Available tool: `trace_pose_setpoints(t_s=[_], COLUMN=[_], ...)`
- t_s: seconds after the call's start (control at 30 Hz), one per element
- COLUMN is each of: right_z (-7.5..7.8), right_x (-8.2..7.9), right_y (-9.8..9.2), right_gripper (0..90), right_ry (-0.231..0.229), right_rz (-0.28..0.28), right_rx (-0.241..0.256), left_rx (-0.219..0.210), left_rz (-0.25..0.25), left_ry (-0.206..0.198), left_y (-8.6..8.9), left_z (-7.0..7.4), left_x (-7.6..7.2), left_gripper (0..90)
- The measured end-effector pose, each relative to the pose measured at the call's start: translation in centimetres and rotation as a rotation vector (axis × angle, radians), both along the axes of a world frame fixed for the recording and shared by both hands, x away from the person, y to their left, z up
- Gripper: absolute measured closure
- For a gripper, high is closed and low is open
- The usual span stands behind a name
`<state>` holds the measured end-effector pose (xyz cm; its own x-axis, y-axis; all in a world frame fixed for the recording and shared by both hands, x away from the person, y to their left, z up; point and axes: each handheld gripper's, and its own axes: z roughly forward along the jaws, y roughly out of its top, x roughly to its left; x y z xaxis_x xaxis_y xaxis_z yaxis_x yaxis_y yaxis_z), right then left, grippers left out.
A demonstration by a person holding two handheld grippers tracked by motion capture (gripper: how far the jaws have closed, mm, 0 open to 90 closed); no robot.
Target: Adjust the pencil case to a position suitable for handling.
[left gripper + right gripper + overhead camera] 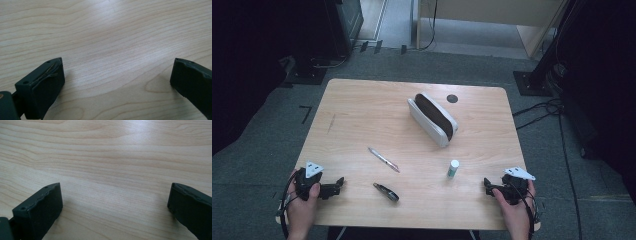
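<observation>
A white pencil case (432, 119) with a dark open top lies slanted at the table's back middle. Nearer me lie a slim pen (383, 160), a short dark object (386, 192) and a small white stick with a green base (453, 169), standing upright. My left gripper (338, 183) rests at the front left, held by a hand, its jaws wide apart over bare wood (117, 72). At the front right my right gripper (487, 184) is also open, with nothing between its jaws (115, 195).
The wooden table (362, 110) has a round dark cable hole (452, 98) at the back right. Grey carpet surrounds it, with cables (542, 107) on the floor to the right and dark stands at the back left.
</observation>
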<state>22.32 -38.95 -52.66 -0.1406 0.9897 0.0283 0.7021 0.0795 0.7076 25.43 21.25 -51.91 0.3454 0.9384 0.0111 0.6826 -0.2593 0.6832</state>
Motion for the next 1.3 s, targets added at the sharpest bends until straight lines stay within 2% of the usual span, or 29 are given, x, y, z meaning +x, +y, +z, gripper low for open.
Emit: trace_pose_setpoints(t_s=[0.27, 0.33, 0.4, 0.47, 0.7, 0.73, 0.87, 1.0, 1.03, 1.3], right_z=[0.0, 0.3, 0.5, 1.1, 3.0, 4.1, 5.7, 6.7, 7.4, 9.1], right_x=[0.0, -0.2, -0.3, -0.4, 0.1, 0.4, 0.9, 1.5, 2.2, 4.7], right_y=[0.1, 0.1, 0.2, 0.2, 1.1, 1.6, 2.3, 2.7, 3.0, 4.2], right_gripper=[0.0, 14.6, 15.9, 15.4, 22.4, 23.6, 29.7, 32.8, 34.5, 36.9], right_ry=[0.001, -0.012, -0.028, -0.048, -0.092, -0.11, -0.144, -0.153, -0.155, -0.142], right_rz=[-0.006, 0.002, -0.01, -0.007, 0.026, 0.041, 0.085, 0.12, 0.141, 0.194], right_rx=[0.001, 0.01, 0.013, 0.036, 0.026, 0.038, 0.064, 0.071, 0.08, 0.088], left_rx=[0.0, 0.001, 0.001, 0.0, 0.001, 0.0, 0.001, 0.0, 0.0, 0.0], left_rz=[-0.001, -0.001, -0.001, -0.001, -0.001, -0.001, -0.001, -0.001, -0.001, -0.001], left_ry=[0.001, 0.001, 0.001, 0.001, 0.001, 0.001, 0.001, 0.001, 0.001, 0.001], left_y=[0.0, 0.0, 0.0, 0.0, 0.0, 0.0, 0.0, 0.0, 0.0, 0.0], left_z=[0.0, 0.0, 0.0, 0.0, 0.0, 0.0, 0.0, 0.0, 0.0, 0.0], left_x=[0.1, 0.1, 0.1, 0.1, 0.1, 0.1, 0.1, 0.1, 0.1, 0.1], left_gripper=[0.0, 0.0, 0.0, 0.0, 0.0, 0.0, 0.0, 0.0, 0.0, 0.0])
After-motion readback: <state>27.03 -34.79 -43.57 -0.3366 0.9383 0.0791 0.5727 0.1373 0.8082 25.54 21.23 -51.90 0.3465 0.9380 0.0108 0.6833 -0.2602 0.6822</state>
